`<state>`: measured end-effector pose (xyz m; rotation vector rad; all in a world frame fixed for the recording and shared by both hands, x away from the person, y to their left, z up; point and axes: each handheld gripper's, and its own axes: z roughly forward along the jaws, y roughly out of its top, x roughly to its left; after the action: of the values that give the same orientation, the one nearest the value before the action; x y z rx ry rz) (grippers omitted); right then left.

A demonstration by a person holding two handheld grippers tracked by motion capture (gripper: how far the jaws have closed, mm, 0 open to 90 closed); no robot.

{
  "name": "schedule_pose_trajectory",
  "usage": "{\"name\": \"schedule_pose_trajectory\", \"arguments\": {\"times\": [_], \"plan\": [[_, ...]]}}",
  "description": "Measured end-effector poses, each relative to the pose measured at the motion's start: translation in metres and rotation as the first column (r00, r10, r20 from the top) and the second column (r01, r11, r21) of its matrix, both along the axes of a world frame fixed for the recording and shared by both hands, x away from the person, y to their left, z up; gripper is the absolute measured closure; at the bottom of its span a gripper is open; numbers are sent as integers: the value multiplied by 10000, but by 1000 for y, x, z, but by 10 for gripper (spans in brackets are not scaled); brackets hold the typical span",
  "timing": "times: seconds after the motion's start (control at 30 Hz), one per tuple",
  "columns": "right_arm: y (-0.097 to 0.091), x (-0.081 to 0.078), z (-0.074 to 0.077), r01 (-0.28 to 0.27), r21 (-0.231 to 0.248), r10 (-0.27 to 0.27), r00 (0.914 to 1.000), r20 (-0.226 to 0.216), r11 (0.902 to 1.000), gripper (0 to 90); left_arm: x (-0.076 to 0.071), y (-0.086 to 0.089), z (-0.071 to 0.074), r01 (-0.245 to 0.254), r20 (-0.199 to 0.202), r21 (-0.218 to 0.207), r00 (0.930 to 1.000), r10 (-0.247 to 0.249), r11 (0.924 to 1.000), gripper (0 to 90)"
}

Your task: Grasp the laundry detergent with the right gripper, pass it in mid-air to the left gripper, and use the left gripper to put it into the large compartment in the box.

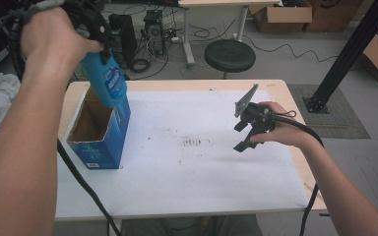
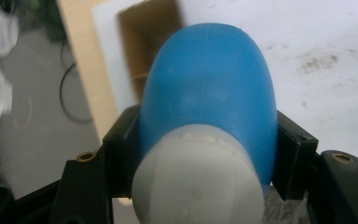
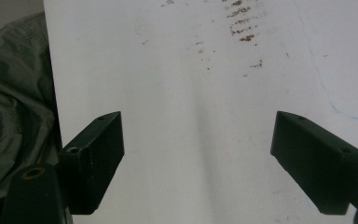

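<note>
Blue bottle [image 1: 107,81] above open blue box [image 1: 100,130], white mat [image 1: 202,162] alongside.

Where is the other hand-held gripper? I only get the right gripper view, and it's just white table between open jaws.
Observer: The left hand-held gripper is raised at the far left, shut on a blue bottle.
Operator: What's under the bottle?
Observer: An open blue box. The bottle's lower end hangs right at its open top.
Operator: Which end is grabbed?
Observer: The end with the white cap.
</note>
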<state>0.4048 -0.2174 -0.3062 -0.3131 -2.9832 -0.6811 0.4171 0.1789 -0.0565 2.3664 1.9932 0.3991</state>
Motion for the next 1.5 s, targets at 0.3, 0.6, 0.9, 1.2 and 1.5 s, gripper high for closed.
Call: {"name": "schedule_pose_trajectory", "arguments": {"times": [0.3, 0.6, 0.9, 1.2, 1.5], "plan": [[-8, 2, 2, 66, -25, -66, 10000, 66, 10000, 172, 2, 37, -7, -1650, -214, 108, 9860, 1652, 9862, 391], [-9, 1, 3, 120, 23, -121, 9998, 160, 9999, 172, 4, 43, -26, -1874, -410, 0, 9815, 1873, 9823, 391], [-10, 0, 0, 114, -1, -114, 9999, 44, 9999, 171, 11, 42, -62, -1769, -766, 129, 9812, 1774, 9841, 391], [-10, 0, -3, 94, -4, -94, 9999, 52, 10000, 170, 15, 44, -102, -1775, -1131, 208, 9774, 1787, 9839, 391], [-11, 0, -3, 116, 12, -116, 9999, 82, 9999, 169, 20, 48, -143, -1747, -1552, 127, 9723, 1745, 9845, 391]]}}
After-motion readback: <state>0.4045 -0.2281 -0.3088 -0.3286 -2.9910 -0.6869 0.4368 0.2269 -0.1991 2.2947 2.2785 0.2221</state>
